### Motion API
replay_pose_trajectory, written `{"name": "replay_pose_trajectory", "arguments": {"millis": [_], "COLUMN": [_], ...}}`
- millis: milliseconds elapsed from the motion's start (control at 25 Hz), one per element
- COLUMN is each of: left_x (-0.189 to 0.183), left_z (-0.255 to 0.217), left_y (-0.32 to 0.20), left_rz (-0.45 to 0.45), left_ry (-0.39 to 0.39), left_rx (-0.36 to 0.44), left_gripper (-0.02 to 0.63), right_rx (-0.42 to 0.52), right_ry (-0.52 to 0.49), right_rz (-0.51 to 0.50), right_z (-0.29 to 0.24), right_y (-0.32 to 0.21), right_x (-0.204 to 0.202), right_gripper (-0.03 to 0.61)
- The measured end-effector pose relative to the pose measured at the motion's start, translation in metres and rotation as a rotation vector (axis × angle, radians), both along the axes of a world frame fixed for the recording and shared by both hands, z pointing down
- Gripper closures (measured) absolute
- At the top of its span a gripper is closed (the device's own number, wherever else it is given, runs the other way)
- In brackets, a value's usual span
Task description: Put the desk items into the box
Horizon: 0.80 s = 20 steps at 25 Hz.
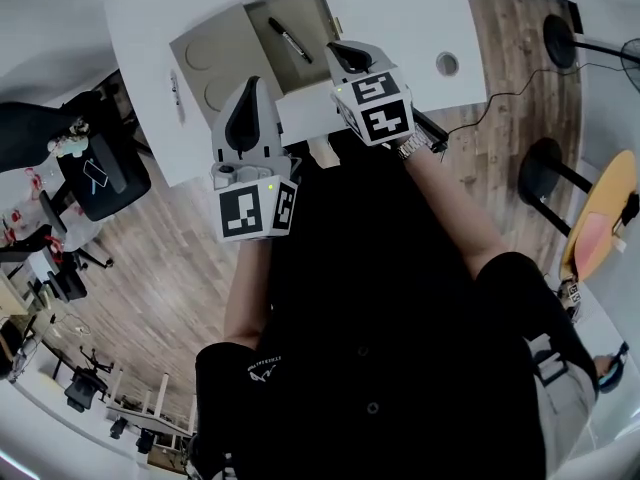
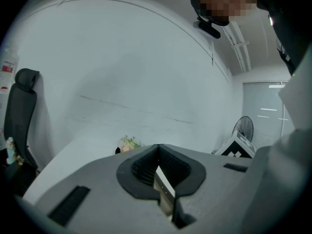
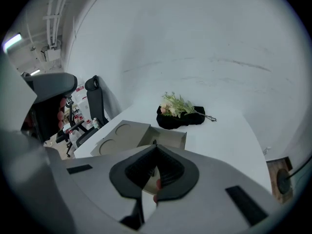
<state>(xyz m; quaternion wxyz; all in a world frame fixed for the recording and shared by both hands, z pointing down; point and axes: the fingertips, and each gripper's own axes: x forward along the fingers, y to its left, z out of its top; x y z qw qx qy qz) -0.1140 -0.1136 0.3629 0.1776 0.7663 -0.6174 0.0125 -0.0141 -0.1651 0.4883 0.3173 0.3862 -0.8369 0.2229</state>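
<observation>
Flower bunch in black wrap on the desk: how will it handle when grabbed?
Probably floppy: the flower bunch shows thin, loose sprigs spilling from a soft-looking black wrap. Likely light and easily crushed; gripping the wrap seems safer. Lying flat on the desk, it seems unlikely to roll.

Both grippers are raised in front of the chest, jaws pointing away from the body. The left gripper (image 1: 250, 88) has its jaws pressed together, with nothing between them. The right gripper (image 1: 347, 53), slightly farther forward over the near edge of the desk (image 1: 400, 8), is likewise closed. Both forearms are bare, the left forearm (image 1: 247, 288) nearly straight and the right forearm (image 1: 455, 203) angled inward.
</observation>
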Motion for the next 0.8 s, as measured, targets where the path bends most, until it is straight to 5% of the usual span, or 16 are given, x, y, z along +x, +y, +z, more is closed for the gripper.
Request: {"name": "replay_pose_trajectory", "arguments": {"millis": [800], "left_x": [0.038], "left_z": [-0.05], "left_y": [0.049], "left_rz": [-0.102], "left_ry": [-0.061], "left_rx": [0.114], "left_gripper": [0.606], "right_rx": [0.266], "right_ry": [-0.214], "right_rz": [-0.026], "right_z": [-0.139], "right_y": [0.016], "right_x": [0.046], "right_gripper": [0.58]}}
